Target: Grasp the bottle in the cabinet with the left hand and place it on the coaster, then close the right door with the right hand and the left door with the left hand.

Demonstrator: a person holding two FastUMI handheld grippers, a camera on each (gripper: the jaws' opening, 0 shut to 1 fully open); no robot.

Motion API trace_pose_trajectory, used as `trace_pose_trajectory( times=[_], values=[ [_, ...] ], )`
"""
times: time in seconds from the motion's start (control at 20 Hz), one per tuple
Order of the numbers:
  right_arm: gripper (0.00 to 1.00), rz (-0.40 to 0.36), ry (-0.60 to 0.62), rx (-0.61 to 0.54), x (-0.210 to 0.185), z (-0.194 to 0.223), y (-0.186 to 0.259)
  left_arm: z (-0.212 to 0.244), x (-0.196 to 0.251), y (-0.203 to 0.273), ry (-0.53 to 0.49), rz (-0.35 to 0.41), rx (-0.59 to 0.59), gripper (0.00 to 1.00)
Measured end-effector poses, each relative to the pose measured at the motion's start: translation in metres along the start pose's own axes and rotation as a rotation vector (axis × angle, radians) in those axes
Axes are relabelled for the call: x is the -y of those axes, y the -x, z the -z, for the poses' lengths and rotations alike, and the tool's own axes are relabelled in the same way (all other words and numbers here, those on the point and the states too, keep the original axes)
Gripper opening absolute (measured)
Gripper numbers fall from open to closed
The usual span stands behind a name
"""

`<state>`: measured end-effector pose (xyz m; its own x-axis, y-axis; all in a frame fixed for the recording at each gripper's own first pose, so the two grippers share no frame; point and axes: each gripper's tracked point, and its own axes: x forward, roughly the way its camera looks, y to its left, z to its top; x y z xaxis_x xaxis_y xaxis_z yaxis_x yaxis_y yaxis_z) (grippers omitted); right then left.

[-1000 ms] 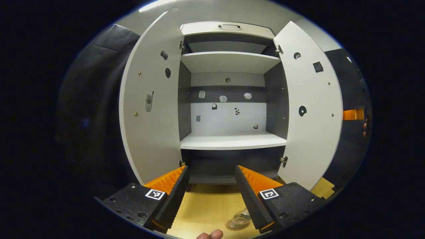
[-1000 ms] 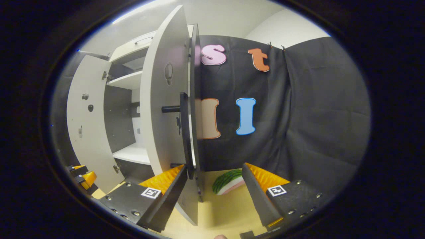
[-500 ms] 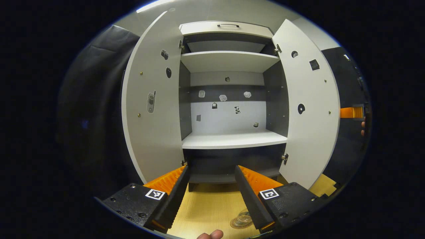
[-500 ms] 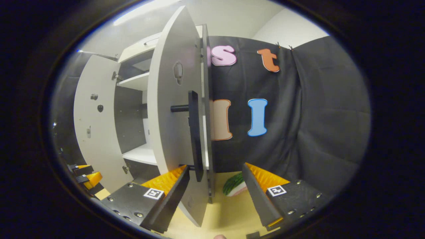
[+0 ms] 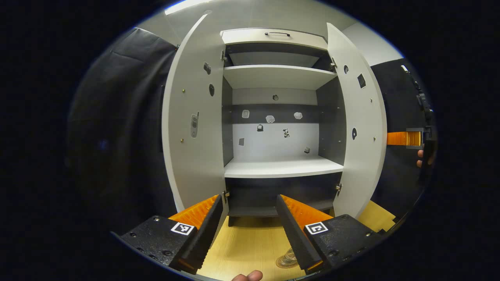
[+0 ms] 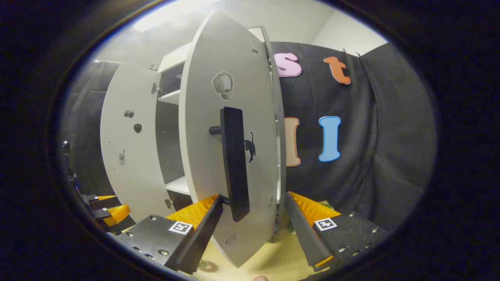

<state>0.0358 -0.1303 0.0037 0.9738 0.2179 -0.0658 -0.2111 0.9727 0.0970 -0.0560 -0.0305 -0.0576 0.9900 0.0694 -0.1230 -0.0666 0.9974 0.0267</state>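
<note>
The grey cabinet (image 5: 281,166) stands in front with bare shelves. Its left door (image 5: 191,128) is wide open. The right door (image 5: 361,128) is swung partway in. A clear bottle (image 5: 290,255) stands on the round coaster (image 5: 284,264) on the wooden table, half hidden behind my left gripper's (image 5: 248,199) right finger. That gripper is open and holds nothing. My right gripper (image 6: 253,197) is open too, and the right door's (image 6: 234,117) lower edge and its black bar handle (image 6: 234,164) sit between its fingers. It shows as well at the far right, the right gripper (image 5: 406,137).
The wooden table top (image 5: 246,246) runs from the cabinet's foot toward me. Black cloth (image 6: 371,148) hangs to the cabinet's right. A green striped thing (image 6: 291,226) lies behind the right door, mostly hidden. The left gripper (image 6: 111,212) and the coaster (image 6: 207,266) sit low left.
The right door has swung toward the cabinet, and my right gripper has moved along with it. The left gripper has shifted a little; the bottle sits lower in its view.
</note>
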Motion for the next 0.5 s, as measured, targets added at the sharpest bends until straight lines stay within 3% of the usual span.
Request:
trace_pose_trajectory(
  times=[0.5],
  values=[
    [0.99,-0.039,0.021,0.03,-0.071,0.003,-0.07,-0.016,-0.052,0.01,0.011,-0.093,0.031,0.88]
  ],
)
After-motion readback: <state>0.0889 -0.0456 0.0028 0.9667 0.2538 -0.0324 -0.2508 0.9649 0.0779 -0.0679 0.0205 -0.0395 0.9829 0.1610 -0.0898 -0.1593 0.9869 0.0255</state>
